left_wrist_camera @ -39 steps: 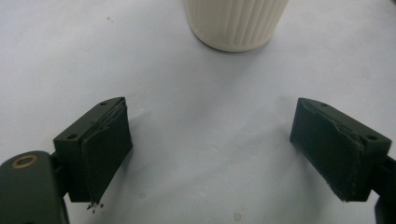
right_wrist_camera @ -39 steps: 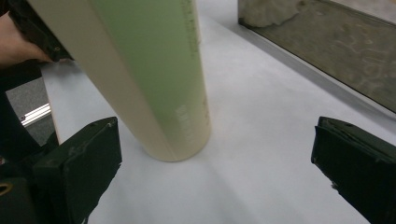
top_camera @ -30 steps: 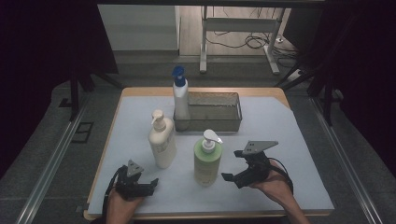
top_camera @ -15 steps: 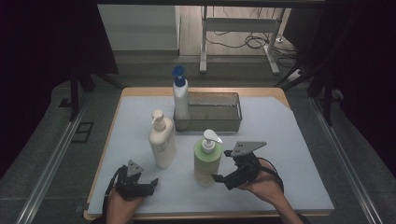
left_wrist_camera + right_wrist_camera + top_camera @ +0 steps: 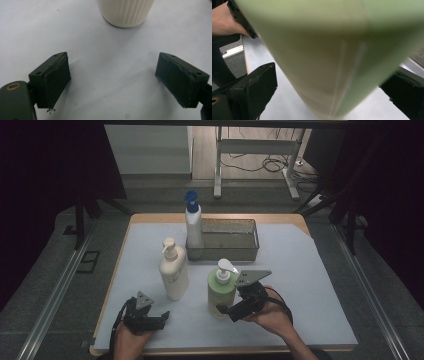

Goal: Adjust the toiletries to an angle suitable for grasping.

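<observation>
Matte pale table cover, smooth round green bottle between right gripper's wide-spread jaws.

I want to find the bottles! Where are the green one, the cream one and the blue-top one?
green bottle (image 5: 221, 290), high view, its body.
cream bottle (image 5: 173, 274), high view, its body.
blue-top bottle (image 5: 193, 226), high view, its white body.

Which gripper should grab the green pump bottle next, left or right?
Right. The right gripper has its open jaws on either side of the green pump bottle, low on its body. The left gripper sits open near the table edge, facing the cream bottle.
</observation>
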